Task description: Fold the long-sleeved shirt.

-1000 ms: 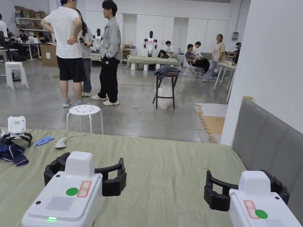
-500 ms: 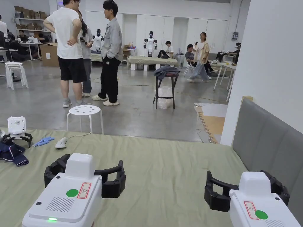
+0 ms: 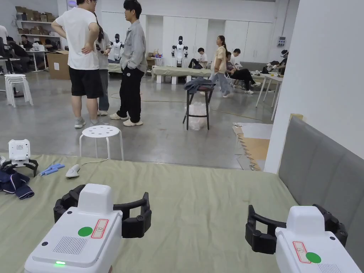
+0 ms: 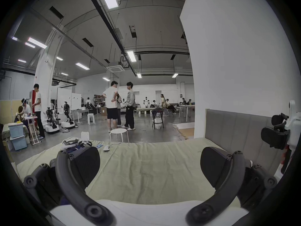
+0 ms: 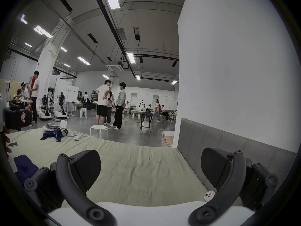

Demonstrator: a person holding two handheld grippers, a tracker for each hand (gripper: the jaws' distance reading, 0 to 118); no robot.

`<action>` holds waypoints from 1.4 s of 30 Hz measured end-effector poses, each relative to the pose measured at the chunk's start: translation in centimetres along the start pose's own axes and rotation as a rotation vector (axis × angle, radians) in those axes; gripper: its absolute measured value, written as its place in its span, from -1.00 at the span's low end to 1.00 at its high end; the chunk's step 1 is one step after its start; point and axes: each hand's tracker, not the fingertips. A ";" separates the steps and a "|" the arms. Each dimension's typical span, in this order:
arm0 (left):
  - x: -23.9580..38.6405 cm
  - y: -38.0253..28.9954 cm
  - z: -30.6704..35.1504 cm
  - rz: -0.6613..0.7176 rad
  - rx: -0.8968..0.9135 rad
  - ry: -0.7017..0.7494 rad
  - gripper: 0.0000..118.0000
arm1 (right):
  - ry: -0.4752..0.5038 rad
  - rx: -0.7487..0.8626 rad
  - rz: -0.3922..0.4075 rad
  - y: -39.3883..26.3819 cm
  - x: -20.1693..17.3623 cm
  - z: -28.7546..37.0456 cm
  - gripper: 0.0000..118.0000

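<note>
Far to your left, the navy long-sleeved shirt (image 3: 14, 182) lies crumpled on the bed (image 3: 199, 199) beside a spare gripper (image 3: 20, 155). Your left hand-held gripper (image 3: 106, 209) and right hand-held gripper (image 3: 295, 224) hover wide, empty; grey headboard (image 3: 320, 167) flanks the right.

Nothing's really reading as text here. The red-outlined stickers on top of the left gripper (image 3: 102, 208) and right gripper (image 3: 295, 224) are showing some mark, but it's too small to make out. A white diamond-ish logo is sitting on the left gripper's pad in the right gripper view, no letters.
</note>
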 end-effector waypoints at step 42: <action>1.0 1.9 1.2 -0.024 0.043 0.037 0.88 | -0.006 -0.003 -0.011 0.2 1.0 0.4 1.00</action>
